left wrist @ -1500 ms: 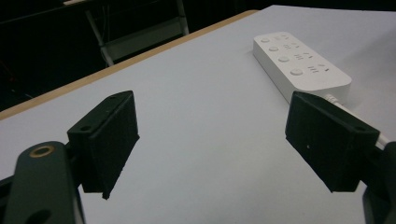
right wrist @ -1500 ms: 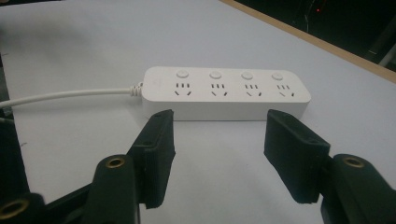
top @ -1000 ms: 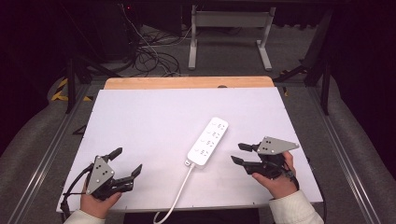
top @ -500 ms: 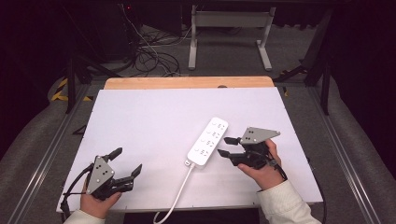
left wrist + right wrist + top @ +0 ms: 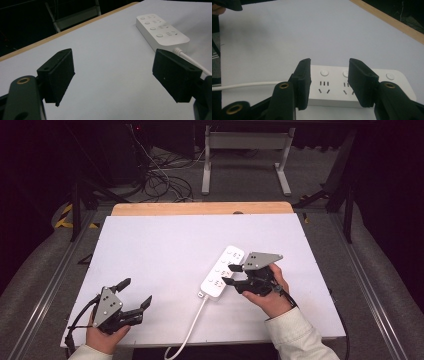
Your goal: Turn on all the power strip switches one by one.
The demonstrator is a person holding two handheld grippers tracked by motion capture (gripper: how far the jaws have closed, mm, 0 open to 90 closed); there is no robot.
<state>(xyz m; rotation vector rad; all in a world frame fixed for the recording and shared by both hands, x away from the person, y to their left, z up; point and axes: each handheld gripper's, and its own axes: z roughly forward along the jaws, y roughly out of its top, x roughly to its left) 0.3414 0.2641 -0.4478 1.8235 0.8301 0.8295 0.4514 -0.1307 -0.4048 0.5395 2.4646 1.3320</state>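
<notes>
I hold my left hand-held gripper (image 5: 134, 293) low with jaws spread wide, and my right hand-held gripper (image 5: 231, 275) forward, jaws parted.

White power strip (image 5: 221, 271) flat on table (image 5: 160, 245)

I see the power strip (image 5: 222, 272) on the table (image 5: 165, 245), right gripper (image 5: 231, 274) at its right edge, left gripper (image 5: 134, 293) well apart at front left.

I see a white table (image 5: 165, 245) with a wooden far edge; a white power strip (image 5: 222, 272) lies on it, its cord (image 5: 192, 327) trailing toward me.
</notes>
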